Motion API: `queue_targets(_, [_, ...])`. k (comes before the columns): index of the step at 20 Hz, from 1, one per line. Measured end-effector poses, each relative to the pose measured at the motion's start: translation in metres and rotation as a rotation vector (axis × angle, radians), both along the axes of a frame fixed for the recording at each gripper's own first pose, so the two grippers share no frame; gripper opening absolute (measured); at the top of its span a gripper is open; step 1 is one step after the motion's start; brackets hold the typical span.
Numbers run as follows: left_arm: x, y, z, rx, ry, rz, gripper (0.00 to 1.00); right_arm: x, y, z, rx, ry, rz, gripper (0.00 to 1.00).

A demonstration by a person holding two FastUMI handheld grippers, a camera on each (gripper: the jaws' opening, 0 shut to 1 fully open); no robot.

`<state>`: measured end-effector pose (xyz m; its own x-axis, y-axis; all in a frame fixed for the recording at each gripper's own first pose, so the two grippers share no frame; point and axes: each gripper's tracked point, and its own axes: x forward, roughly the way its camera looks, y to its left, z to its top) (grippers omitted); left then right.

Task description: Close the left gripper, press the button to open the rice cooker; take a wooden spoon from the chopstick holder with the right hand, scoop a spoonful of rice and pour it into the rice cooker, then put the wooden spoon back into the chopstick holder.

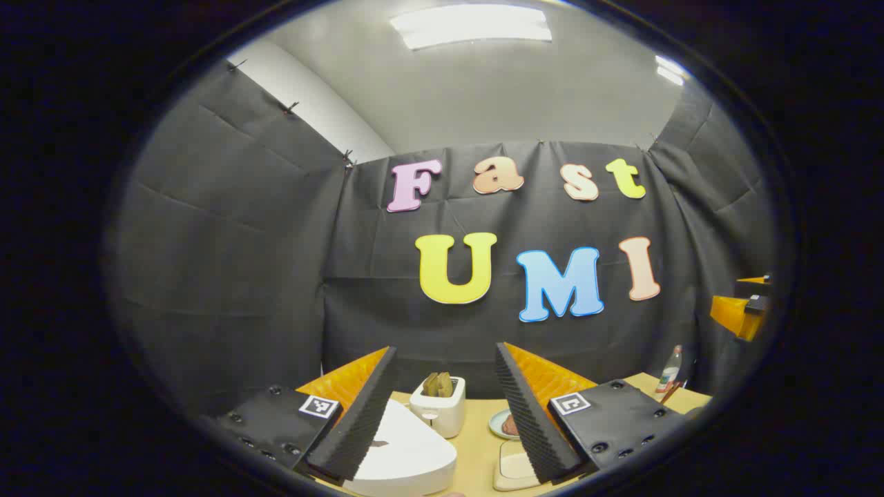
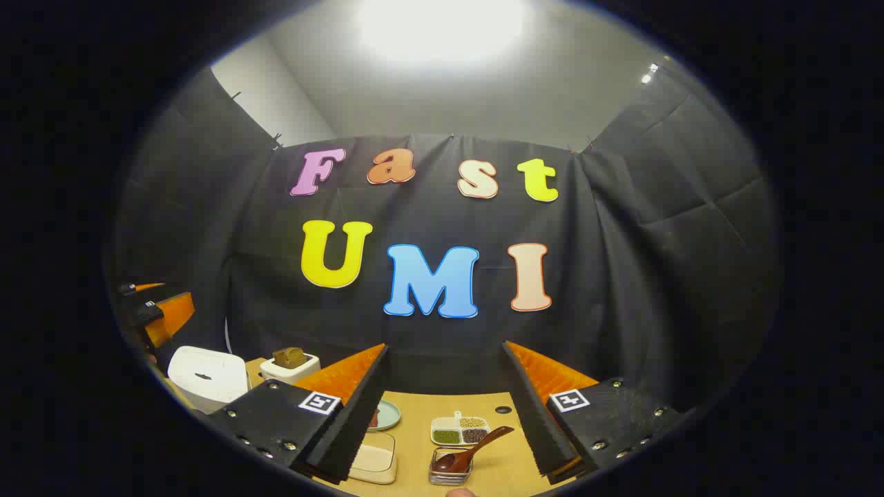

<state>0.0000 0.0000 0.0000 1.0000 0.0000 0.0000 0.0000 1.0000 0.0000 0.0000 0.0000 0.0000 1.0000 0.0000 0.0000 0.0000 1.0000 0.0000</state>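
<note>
Left gripper (image 1: 445, 407): jaws spread wide, nothing between them, hovering above the white rice cooker (image 1: 404, 452), which sits at about 7 o'clock in the left gripper view with its lid down. Right gripper (image 2: 445, 407): also spread and empty, hanging over the table (image 2: 449, 404). Wooden spoon (image 2: 469, 452) lies at 6 o'clock in the right gripper view, bowl resting in a small clear square holder (image 2: 450, 468), handle slanting up toward 2 o'clock; I take that for the chopstick holder, can't be sure. Step in hand, as I judge it: bring the left jaws together first, then press the cooker's button with the joined tips. Button itself I can't pick out; a small dark mark (image 2: 202, 376) shows on the lid top in the right gripper view, may be it. Come straight down, square to the lid, so the tips don't skid off the rounded top. Just behind the cooker at 12 o'clock is a white toaster (image 1: 437, 406) with bread slices, and a small plate (image 1: 504, 424) and shallow cream tray (image 1: 514, 466) off at 3 o'clock: keep the approach vertical. Lid needs free room above to swing. For the right side, a divided dish of grains (image 2: 459, 429) sits just beyond the spoon; bare tabletop to 3 o'clock of it gives lifting room.
</note>
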Motion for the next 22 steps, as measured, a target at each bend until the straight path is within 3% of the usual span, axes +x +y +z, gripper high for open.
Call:
queue_targets(8, [0.000, 0.009, 0.003, 0.007, 0.013, 0.032, 0.98, 0.003, -0.001, 0.004, 0.041, -0.007, 0.004, 0.95])
queue_targets(22, [-0.002, 0.030, 0.000, -0.004, 0.007, 0.100, 0.98, 0.004, 0.001, 0.016, 0.002, -0.015, 0.033, 0.95])
